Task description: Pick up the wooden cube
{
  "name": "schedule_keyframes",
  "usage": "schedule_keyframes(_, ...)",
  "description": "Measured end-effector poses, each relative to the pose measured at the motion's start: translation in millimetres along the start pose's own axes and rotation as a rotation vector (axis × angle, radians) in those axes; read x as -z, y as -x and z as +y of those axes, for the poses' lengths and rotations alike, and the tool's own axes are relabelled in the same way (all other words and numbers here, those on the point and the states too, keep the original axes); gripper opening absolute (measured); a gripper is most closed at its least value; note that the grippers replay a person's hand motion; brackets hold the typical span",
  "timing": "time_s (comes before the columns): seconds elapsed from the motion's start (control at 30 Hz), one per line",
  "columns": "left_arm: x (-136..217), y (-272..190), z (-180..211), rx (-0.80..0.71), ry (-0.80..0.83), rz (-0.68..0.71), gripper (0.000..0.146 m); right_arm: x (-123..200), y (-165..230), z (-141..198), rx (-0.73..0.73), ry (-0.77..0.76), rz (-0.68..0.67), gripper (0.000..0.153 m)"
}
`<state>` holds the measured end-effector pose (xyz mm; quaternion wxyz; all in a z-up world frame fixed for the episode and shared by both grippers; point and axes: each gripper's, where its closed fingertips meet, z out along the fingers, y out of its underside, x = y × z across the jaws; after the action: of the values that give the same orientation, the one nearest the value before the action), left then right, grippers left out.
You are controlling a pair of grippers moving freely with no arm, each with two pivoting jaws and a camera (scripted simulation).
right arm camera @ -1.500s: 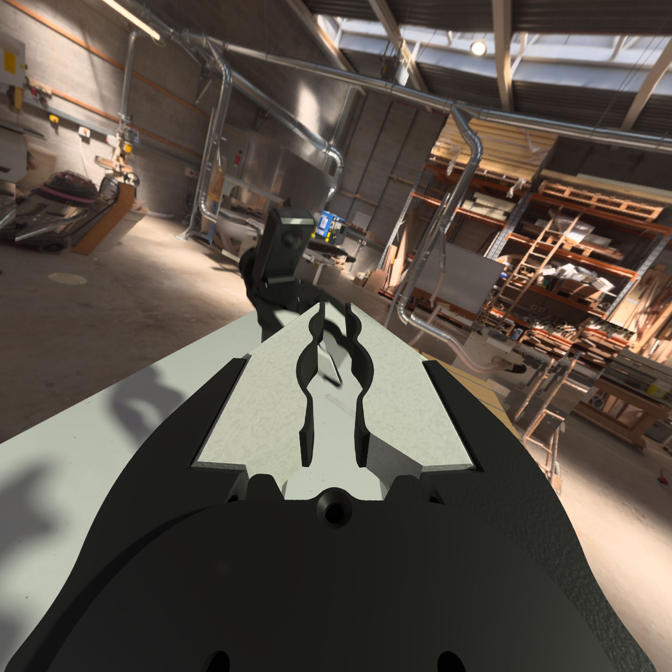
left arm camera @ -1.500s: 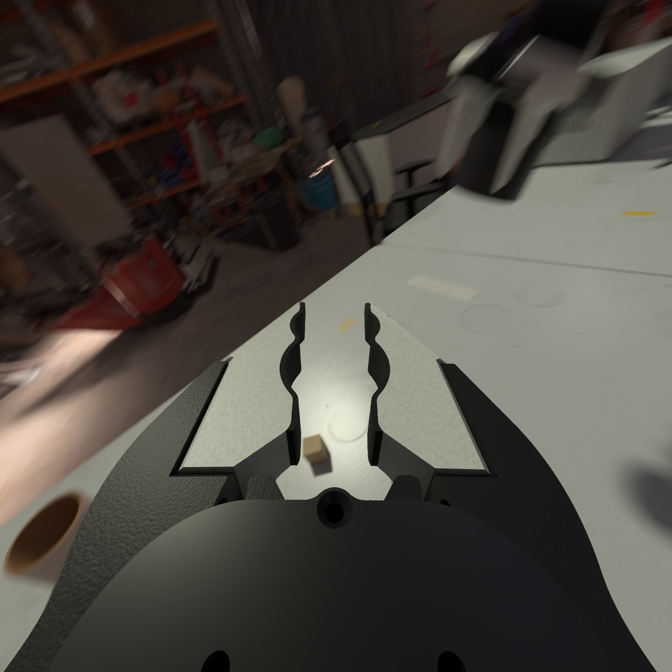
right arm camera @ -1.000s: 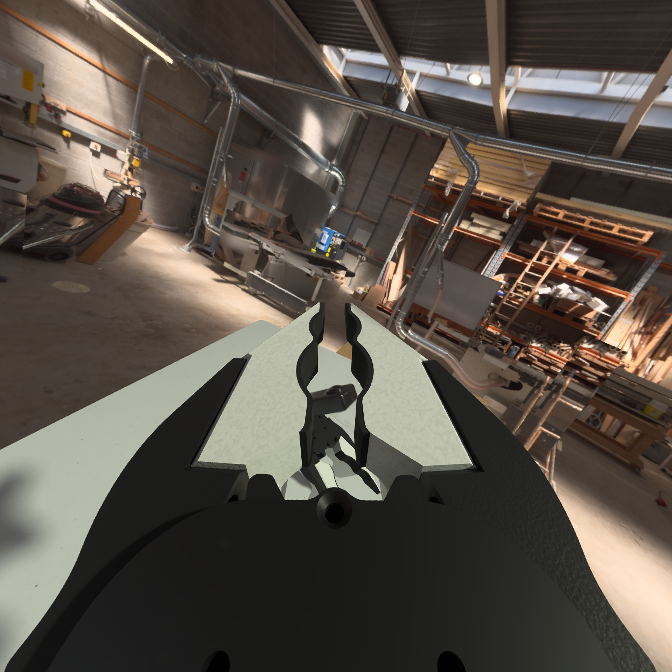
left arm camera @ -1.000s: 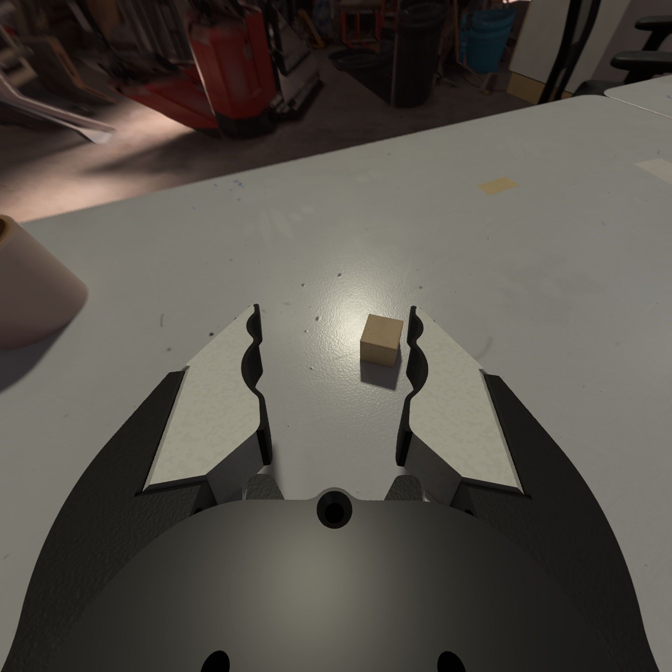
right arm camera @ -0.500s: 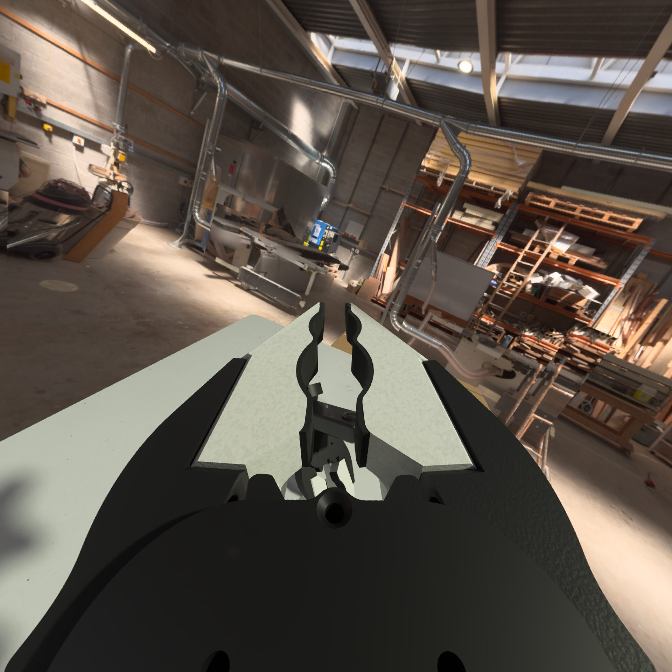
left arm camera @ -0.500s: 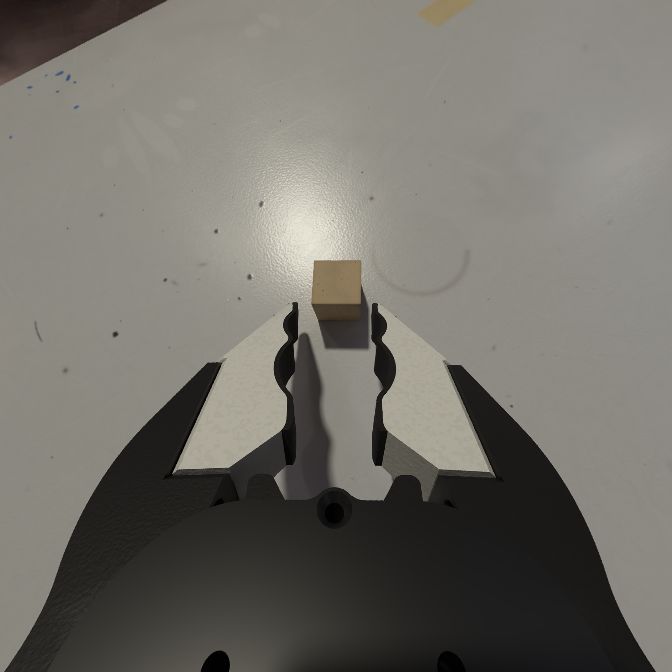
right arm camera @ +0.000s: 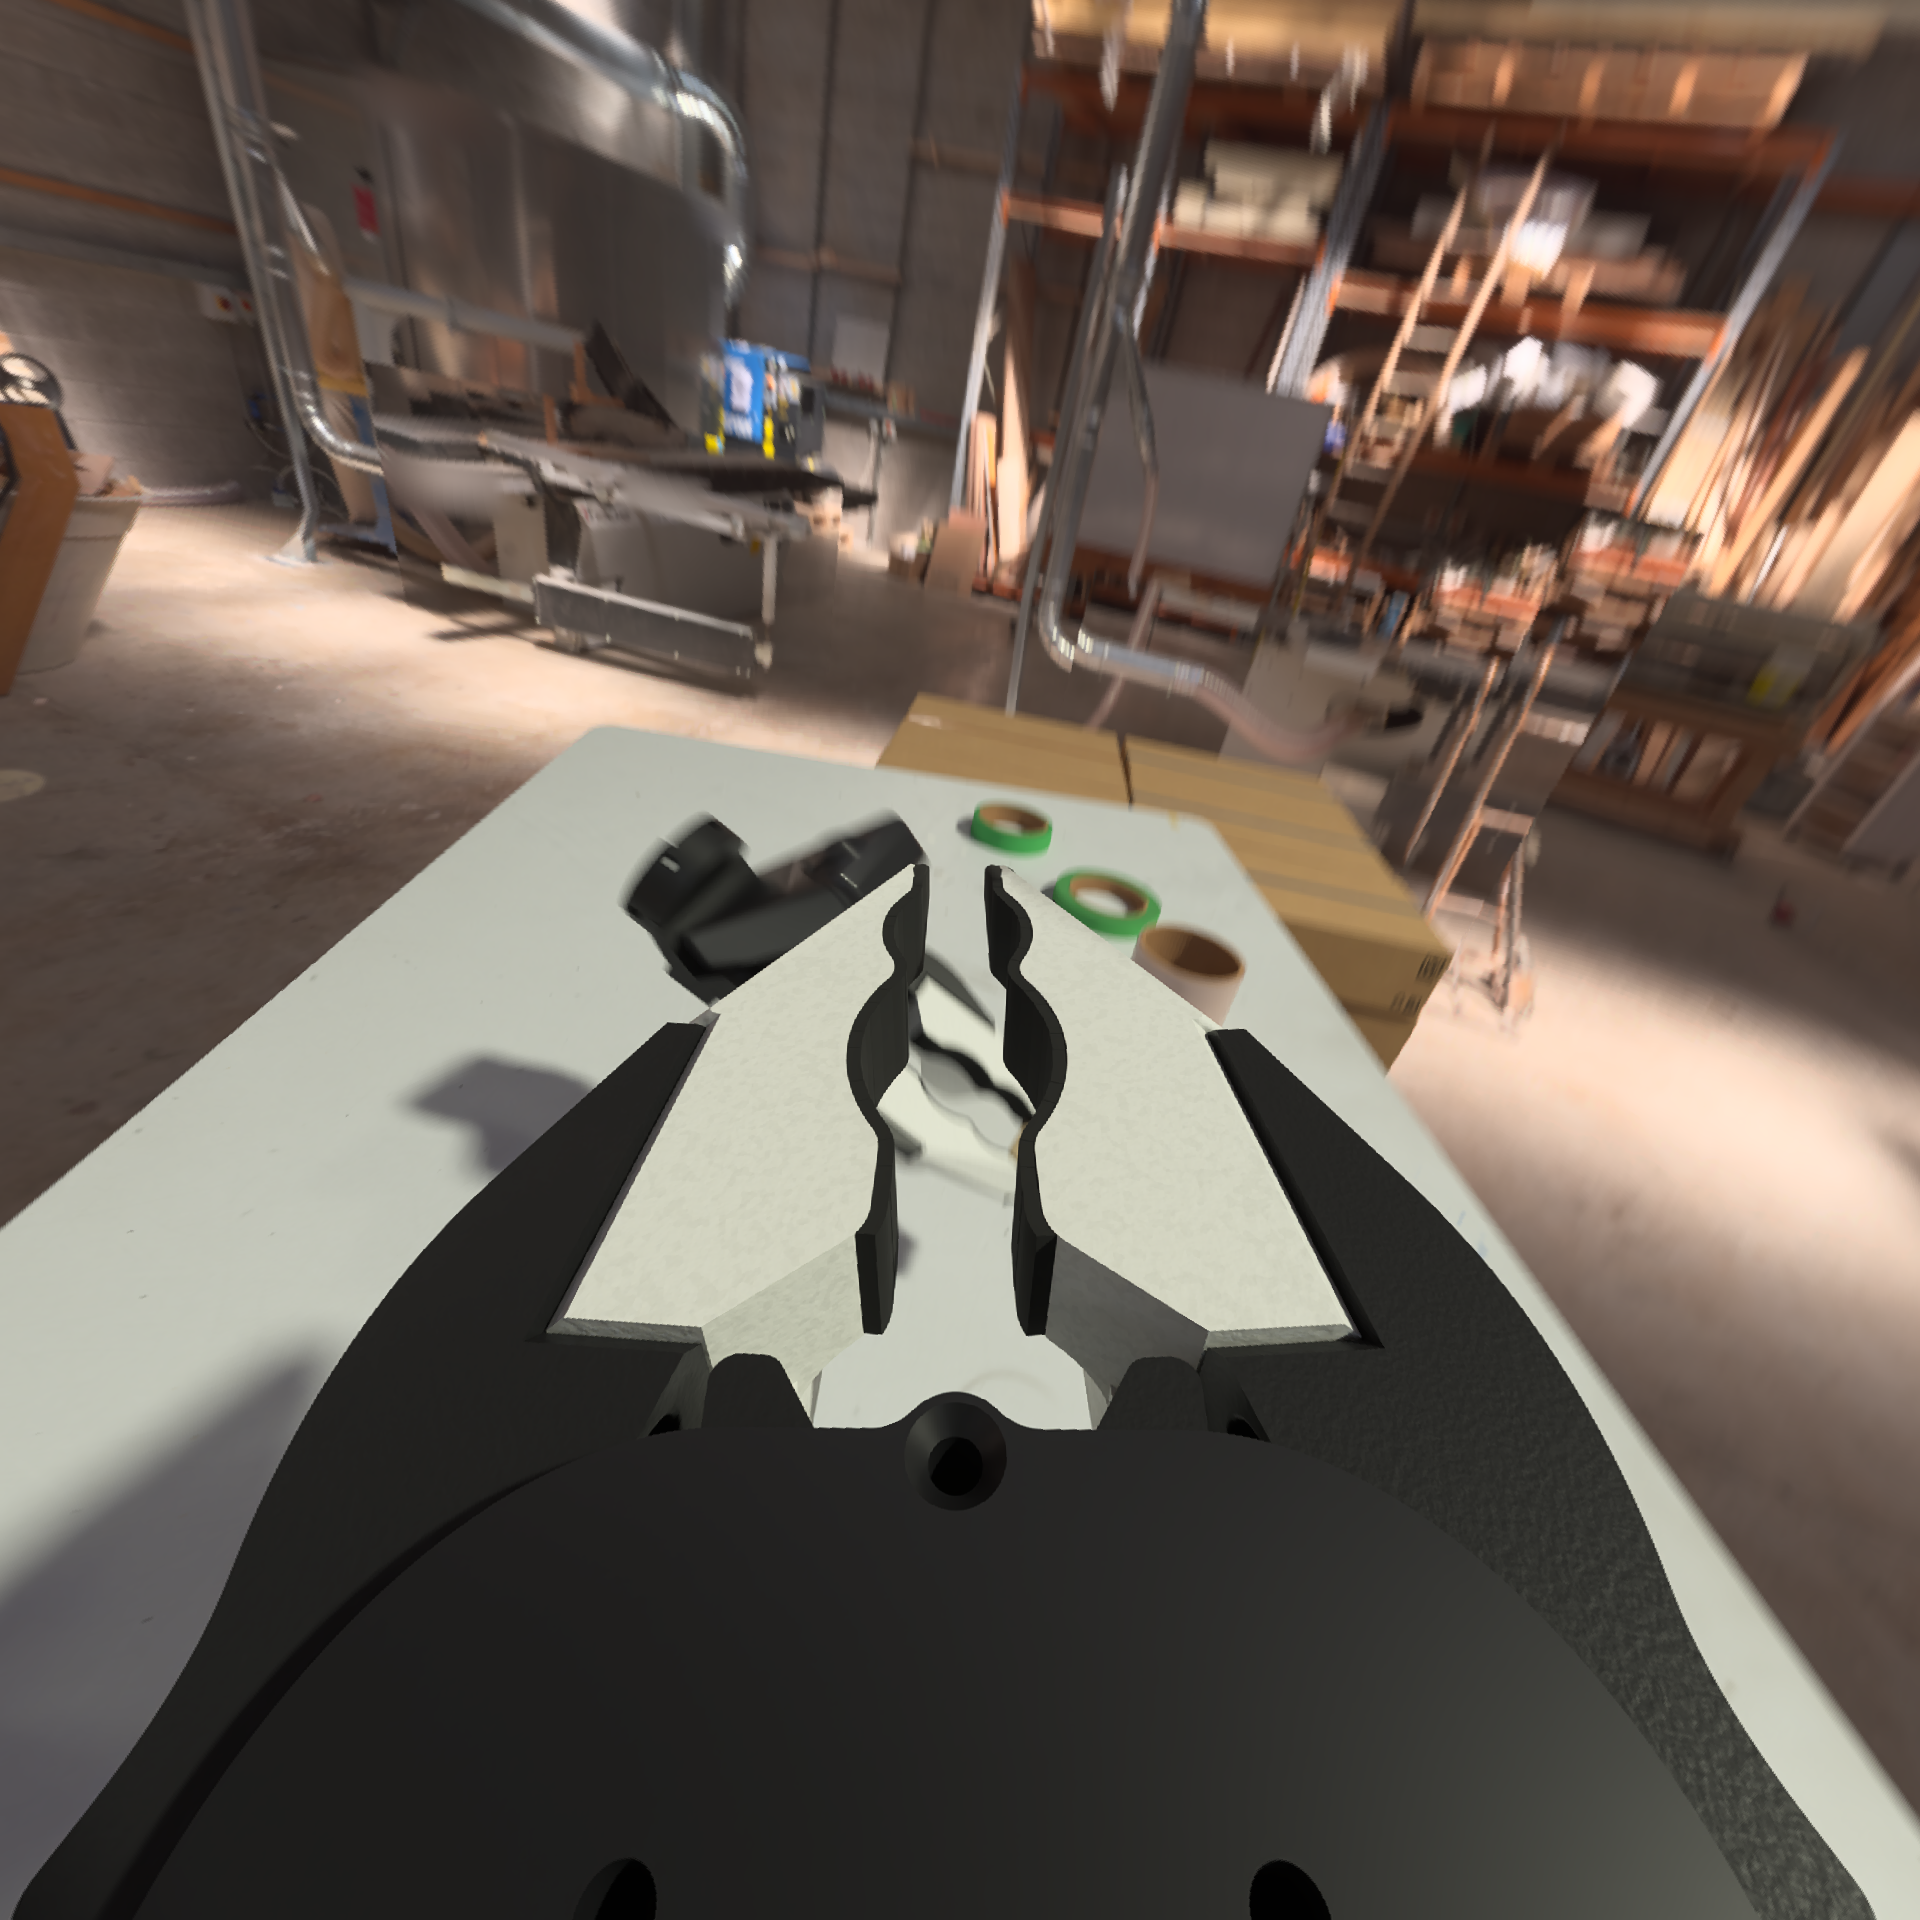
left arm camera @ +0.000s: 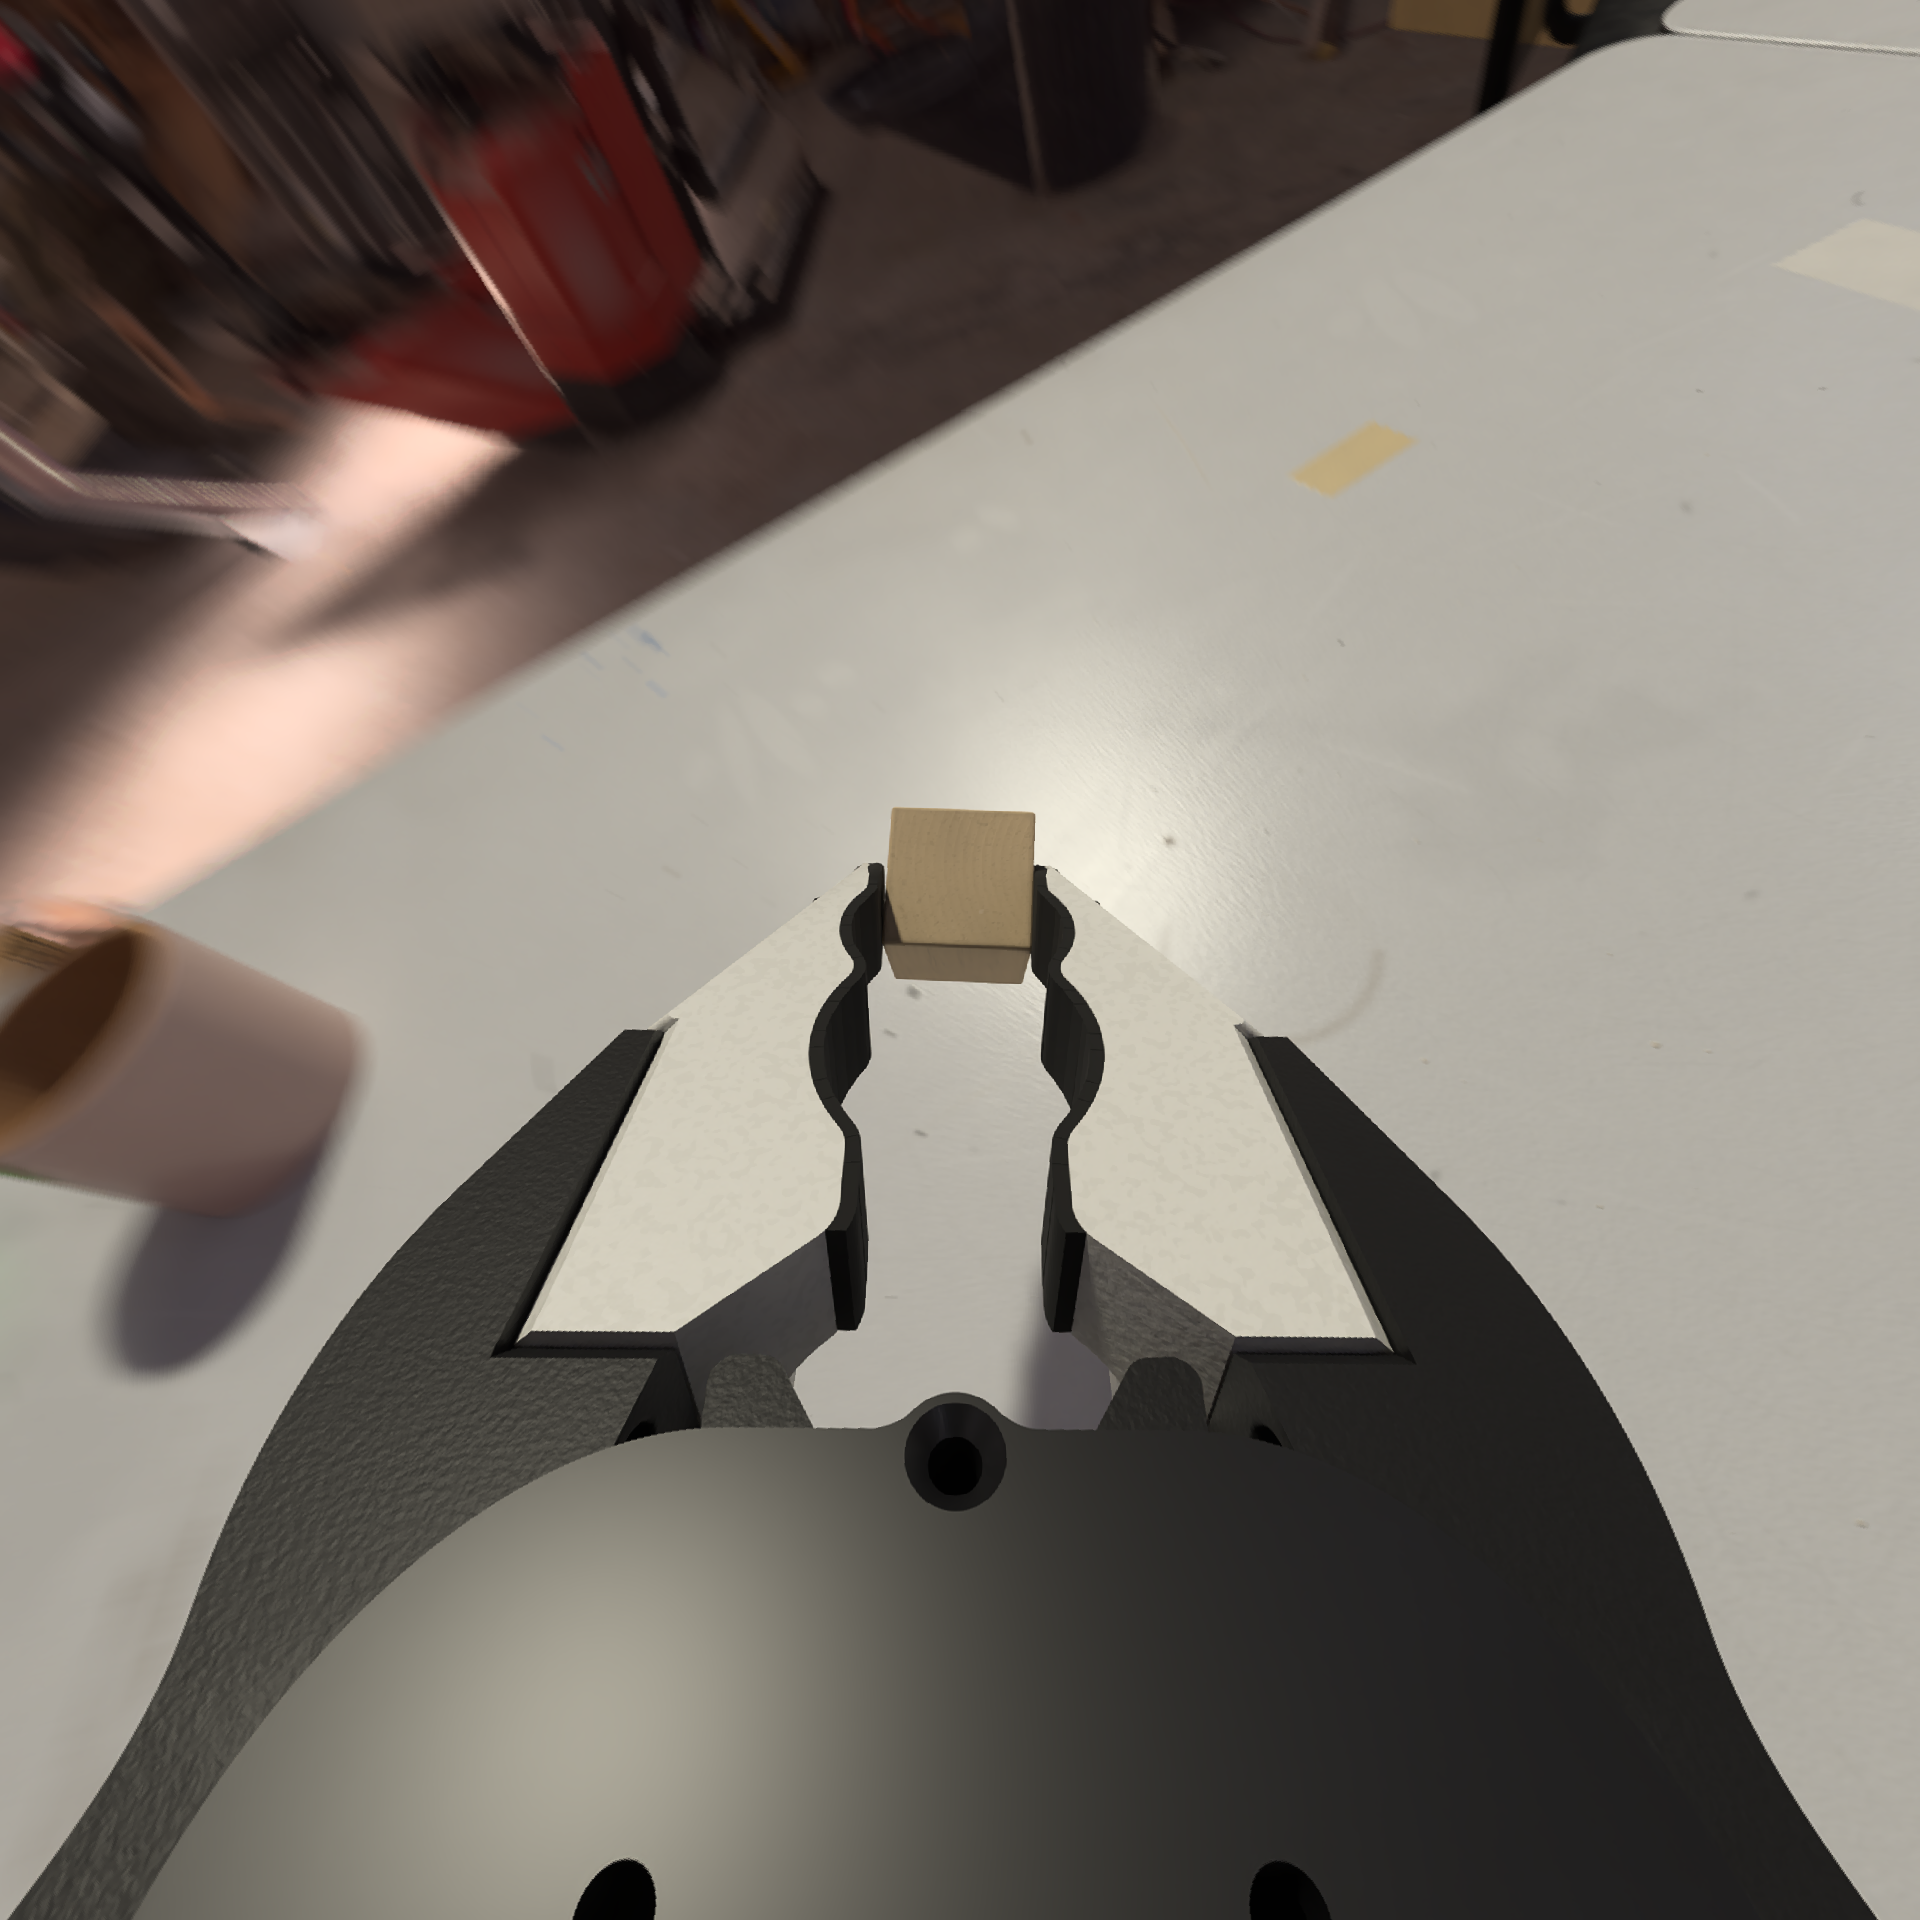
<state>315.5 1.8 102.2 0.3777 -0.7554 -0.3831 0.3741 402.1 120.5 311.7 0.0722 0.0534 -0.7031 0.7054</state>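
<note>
Two grippers in view; only the left gripper (left arm camera: 958, 904) is working the task. Step in hand, as I judge it: grasp made, lift under way. Wooden cube (left arm camera: 961, 896) sits pinched between the very tips of the two fingers, each side face touching a fingertip (left arm camera: 864, 914), far end of the cube poking out past them. The cube's underside shows and it seems clear of the white table (left arm camera: 1455, 727), so it looks raised, not resting.

Hold is shallow: only the tips bear on it, and the scalloped hollows nearer the palm are empty. Next move calls for a steady, straight rise with no twist, squeeze kept on; a jolt could let the cube slip forward out of the tips.

Cardboard tube (left arm camera: 156, 1060) lies on the table to the near left, well apart from the cube.

Right gripper (right arm camera: 954, 883): fingers nearly together with a narrow gap, holding nothing, poised above the table.
</note>
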Motion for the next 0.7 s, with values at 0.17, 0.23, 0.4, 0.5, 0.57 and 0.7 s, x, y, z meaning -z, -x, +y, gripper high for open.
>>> schedule_keyframes(0.17, 48.5, -1.9, -49.7, -0.189, -0.15, -0.138, 0.028, -23.4, -14.7, 44.2, -0.183, 0.161, 0.016, 0.011)
schedule_keyframes(0.23, 58.2, -9.5, -56.6, -0.255, -0.175, -0.163, 0.028, -26.6, -16.2, 55.6, -0.239, 0.211, 0.008, 0.011)
schedule_keyframes(0.4, 60.7, -26.9, -29.5, -0.213, -0.158, -0.159, 0.028, -30.5, -20.5, 77.9, -0.312, 0.303, 0.009, 0.01)
schedule_keyframes(0.5, 67.2, -28.7, -17.9, -0.208, -0.148, -0.166, 0.028, -41.7, -15.1, 93.0, -0.299, 0.367, 0.002, 0.01)
schedule_keyframes(0.57, 76.5, -23.4, -23.7, -0.264, -0.154, -0.216, 0.028, -49.0, -7.1, 97.9, -0.29, 0.391, -0.017, 0.01)
schedule_keyframes(0.7, 96.4, -16.2, -41.5, -0.392, -0.215, -0.323, 0.028, -56.9, 2.8, 89.5, -0.186, 0.362, 0.025, 0.01)
